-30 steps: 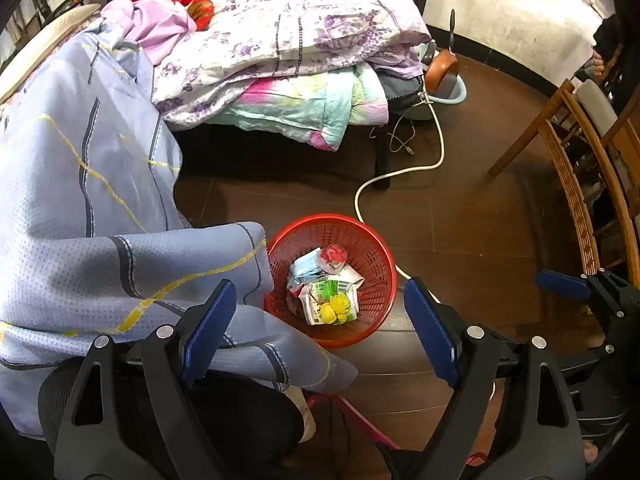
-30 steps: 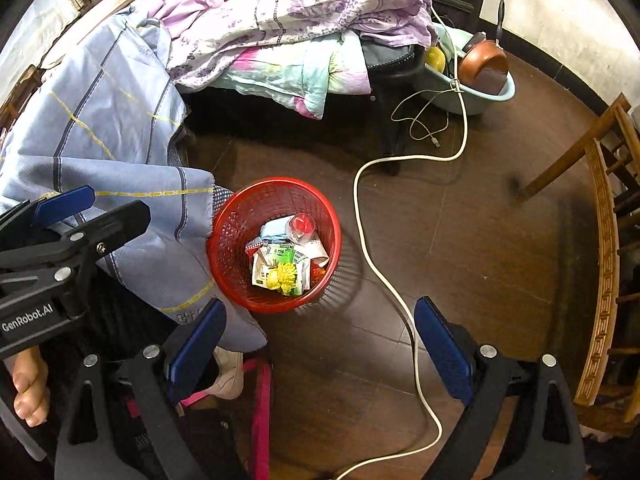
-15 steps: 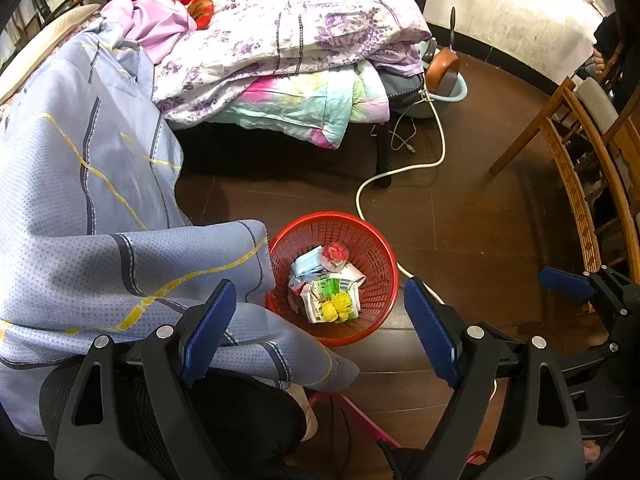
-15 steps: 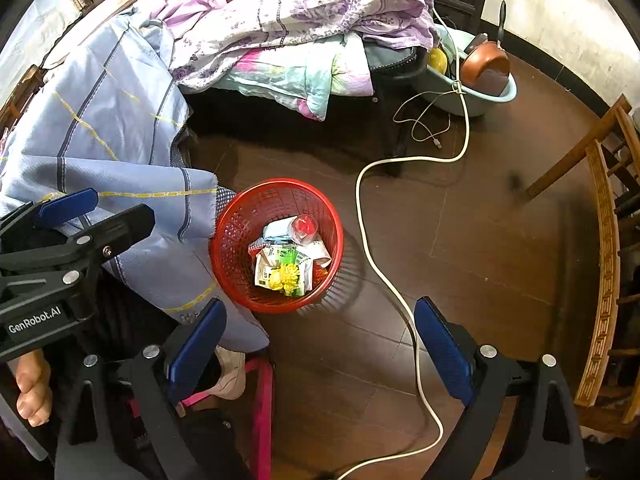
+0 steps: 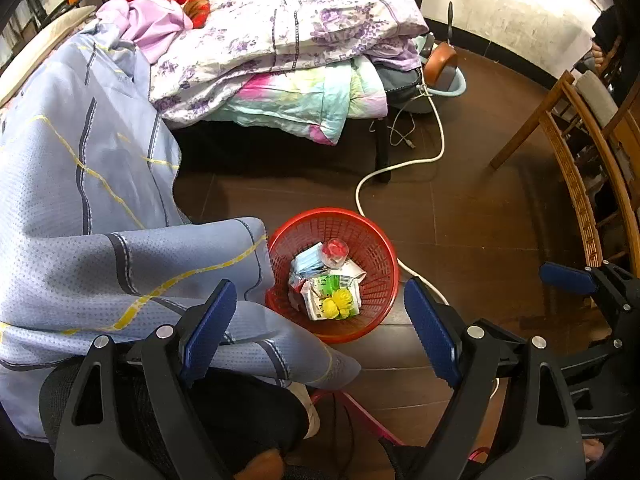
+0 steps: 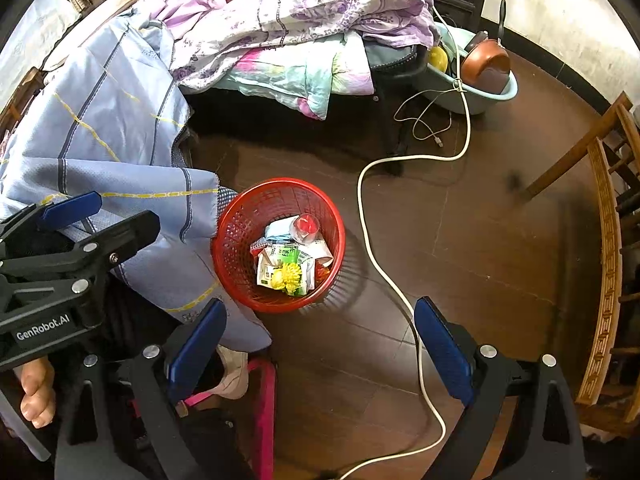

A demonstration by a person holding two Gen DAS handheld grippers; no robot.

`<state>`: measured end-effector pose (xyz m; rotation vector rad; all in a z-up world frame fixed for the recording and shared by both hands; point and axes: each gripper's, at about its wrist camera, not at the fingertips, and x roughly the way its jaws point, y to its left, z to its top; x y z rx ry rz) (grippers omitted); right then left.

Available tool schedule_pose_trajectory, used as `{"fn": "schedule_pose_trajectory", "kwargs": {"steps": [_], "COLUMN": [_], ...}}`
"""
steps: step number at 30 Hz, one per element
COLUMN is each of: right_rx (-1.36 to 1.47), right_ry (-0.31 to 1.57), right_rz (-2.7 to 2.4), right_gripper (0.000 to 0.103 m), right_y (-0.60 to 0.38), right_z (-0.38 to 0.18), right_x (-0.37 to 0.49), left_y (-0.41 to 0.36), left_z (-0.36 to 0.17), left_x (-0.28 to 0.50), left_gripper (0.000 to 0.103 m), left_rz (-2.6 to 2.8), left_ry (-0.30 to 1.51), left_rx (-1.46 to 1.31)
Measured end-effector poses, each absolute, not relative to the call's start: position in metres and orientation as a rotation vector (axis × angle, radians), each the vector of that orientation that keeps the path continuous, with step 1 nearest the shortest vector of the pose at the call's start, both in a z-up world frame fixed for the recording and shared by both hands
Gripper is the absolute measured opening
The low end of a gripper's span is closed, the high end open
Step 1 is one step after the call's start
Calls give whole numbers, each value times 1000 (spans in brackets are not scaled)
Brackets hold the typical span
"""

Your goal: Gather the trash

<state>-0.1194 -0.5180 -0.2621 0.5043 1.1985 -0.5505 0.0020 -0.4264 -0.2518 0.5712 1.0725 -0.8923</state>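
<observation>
left wrist view: blue-grey sheet (image 5: 92, 208) with yellow and dark stripes fills the ground beyond and under my left-hand finger, draped down to the floor (image 5: 472, 216). ahead of that, a heap of floral purple quilt (image 5: 288, 32) over a pink-and-teal blanket (image 5: 304, 100). dark tiled floor lies ahead of both jaws. wooden chair (image 5: 580, 152) stands off past my right-hand finger. red mesh basket (image 5: 368, 248) sits on the floor just ahead of my left gripper (image 5: 320, 326), between the lines of its two fingers, rim touching the sheet's edge. trash inside: blue face mask (image 5: 308, 260), white cartons with green print (image 5: 332, 292), clear cup with red in it (image 5: 335, 249), a yellow bit (image 5: 340, 306). white cable (image 5: 400, 164) snakes past the basket's far side. left jaws stand wide apart, nothing between the pads.

right wrist view: same basket (image 6: 236, 240) lies ahead and toward the left-hand finger of my right gripper (image 6: 320, 344); cable (image 6: 376, 264) runs down between my fingers. right jaws also spread wide, empty. teal basin (image 6: 476, 100) with a brown pot (image 6: 486, 64) sits far ahead. bare toes (image 6: 36, 396) show beside my left-hand finger.
</observation>
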Motion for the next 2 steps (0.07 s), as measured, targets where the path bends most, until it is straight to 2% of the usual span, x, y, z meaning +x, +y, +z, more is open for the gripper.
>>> {"fn": "schedule_pose_trajectory", "kwargs": {"steps": [2], "right_rx": [504], "right_ry": [1197], "right_rz": [-552], "right_gripper": [93], "right_y": [-517], "right_z": [-262], "right_x": [-119], "left_y": [-426], "left_z": [-251], "left_x": [2], "left_gripper": [83], "left_rz": [-894], "left_ry": [1070], "left_rx": [571]}}
